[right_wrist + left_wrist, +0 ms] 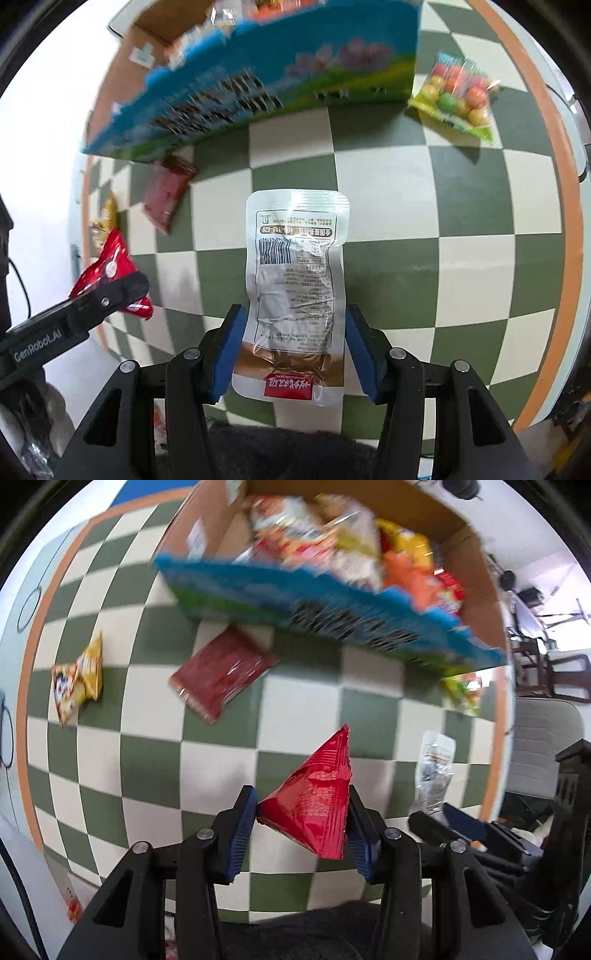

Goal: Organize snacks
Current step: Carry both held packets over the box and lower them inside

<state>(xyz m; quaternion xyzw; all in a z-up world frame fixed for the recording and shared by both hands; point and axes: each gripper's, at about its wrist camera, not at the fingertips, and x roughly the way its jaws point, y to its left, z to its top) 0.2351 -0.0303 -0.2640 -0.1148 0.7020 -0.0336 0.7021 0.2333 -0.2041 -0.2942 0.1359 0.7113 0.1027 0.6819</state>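
Observation:
My left gripper [301, 806] is shut on a red triangular snack packet [314, 797], held above the checkered tablecloth; it also shows in the right wrist view [107, 273]. My right gripper [293, 343] is shut on a silver pouch [295, 280] with printed text and a barcode; it also shows in the left wrist view [434, 768]. Ahead stands a blue printed cardboard box [332, 605] filled with several snack bags; it also shows in the right wrist view [258, 81].
On the cloth lie a dark red flat packet [221, 672], a yellow snack bag [79, 679] at the left, and a bag of coloured candy balls [458, 96] right of the box. The orange-bordered table edge [561, 258] runs along the right.

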